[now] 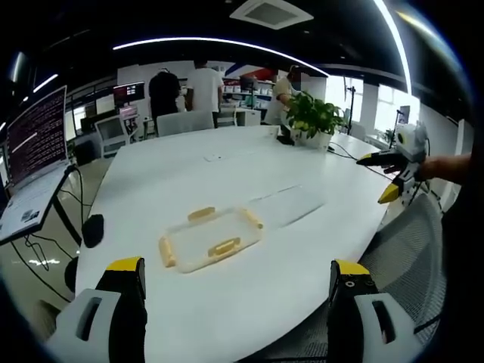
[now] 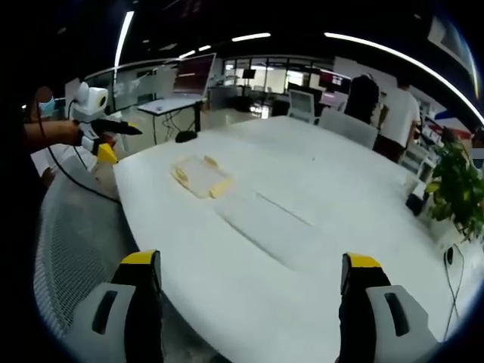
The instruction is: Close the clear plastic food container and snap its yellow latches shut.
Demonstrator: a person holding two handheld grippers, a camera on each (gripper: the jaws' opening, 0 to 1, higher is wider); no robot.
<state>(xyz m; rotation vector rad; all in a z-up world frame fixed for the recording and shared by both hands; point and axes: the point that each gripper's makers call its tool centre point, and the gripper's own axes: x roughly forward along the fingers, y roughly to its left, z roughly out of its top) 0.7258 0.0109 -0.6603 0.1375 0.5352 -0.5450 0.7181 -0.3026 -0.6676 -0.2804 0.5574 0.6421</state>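
A clear plastic container (image 1: 208,240) with yellow latches on its sides sits uncovered on the white table (image 1: 189,174). Its clear lid (image 1: 291,206) lies flat on the table just to the right, apart from it. My left gripper (image 1: 237,266) is open, held back from the near table edge, with the container ahead between its jaws. My right gripper (image 1: 376,178) hangs open off the table's right side, held by a hand. In the right gripper view, the container (image 2: 200,175) and lid (image 2: 265,215) lie ahead of the open right gripper (image 2: 251,259). The left gripper (image 2: 121,144) is at far left.
A potted plant (image 1: 311,121) and a cable sit at the table's far end. A laptop on a stand (image 1: 34,136) is at left. A grey mesh chair (image 1: 412,234) stands by the near right edge. People stand at desks in the background.
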